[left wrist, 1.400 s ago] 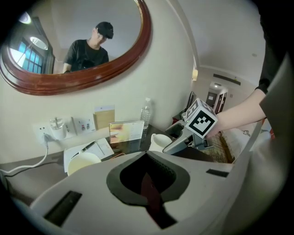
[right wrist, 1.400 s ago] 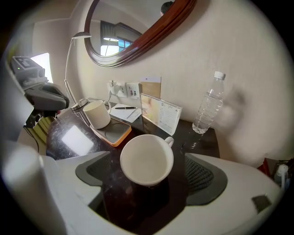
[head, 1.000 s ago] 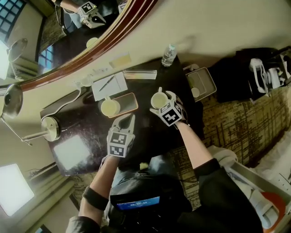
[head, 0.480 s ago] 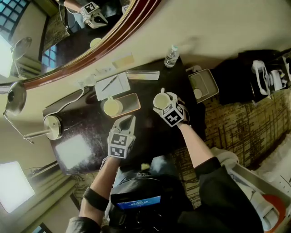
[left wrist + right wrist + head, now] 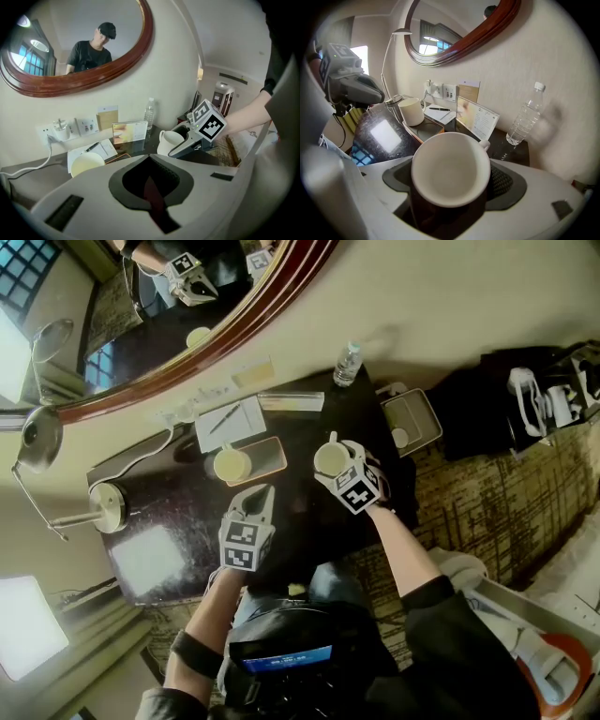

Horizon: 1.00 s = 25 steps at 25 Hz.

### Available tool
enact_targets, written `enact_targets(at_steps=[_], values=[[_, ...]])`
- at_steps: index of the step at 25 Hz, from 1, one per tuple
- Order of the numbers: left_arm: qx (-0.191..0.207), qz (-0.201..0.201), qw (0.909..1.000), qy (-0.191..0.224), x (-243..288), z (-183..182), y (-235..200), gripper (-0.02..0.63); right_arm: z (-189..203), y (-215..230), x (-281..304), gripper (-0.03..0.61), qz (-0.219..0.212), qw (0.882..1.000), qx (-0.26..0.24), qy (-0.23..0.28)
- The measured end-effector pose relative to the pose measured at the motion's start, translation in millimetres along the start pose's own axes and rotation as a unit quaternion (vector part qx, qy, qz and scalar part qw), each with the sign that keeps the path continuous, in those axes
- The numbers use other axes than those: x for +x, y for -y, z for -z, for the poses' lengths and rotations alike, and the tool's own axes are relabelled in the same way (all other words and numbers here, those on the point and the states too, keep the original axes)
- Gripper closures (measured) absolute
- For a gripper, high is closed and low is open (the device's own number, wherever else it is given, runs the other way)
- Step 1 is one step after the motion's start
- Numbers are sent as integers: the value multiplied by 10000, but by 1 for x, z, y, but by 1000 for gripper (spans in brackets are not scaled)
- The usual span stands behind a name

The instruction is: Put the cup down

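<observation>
Over the dark counter [image 5: 183, 498], the right gripper [image 5: 452, 185], jaws just closing yet wide, pinches a white ceramic cup [image 5: 329, 459] upright, handle toward the wall [image 5: 441, 306].

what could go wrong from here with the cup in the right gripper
The right gripper has just been closing its jaws on the cup; its smooth round wall could slip. Set down leftward, the base could catch the tray rim and tip. The water bottle stands ahead, easily knocked.

A wood-framed oval mirror [image 5: 141, 324] hangs on a cream wall [image 5: 431, 296] above a dark desk [image 5: 291, 521] on patterned carpet [image 5: 487, 493].
</observation>
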<state>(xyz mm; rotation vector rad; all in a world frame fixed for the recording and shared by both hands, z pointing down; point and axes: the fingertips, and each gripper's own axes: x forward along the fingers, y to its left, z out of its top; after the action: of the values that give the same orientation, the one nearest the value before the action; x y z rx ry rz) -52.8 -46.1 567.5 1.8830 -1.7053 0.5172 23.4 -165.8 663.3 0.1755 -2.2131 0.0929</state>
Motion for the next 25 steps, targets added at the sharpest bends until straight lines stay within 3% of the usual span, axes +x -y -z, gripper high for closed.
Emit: enact_targets(at_steps=[14,25], values=[[-24,55,9998,165,-36,12,0,614,-11,-69,-43,141,-142,9985,-504,134],[-257,-299,9989,264,-60,25,-23,614,-51,-112,-29,141,-556,9902,-1259,244]])
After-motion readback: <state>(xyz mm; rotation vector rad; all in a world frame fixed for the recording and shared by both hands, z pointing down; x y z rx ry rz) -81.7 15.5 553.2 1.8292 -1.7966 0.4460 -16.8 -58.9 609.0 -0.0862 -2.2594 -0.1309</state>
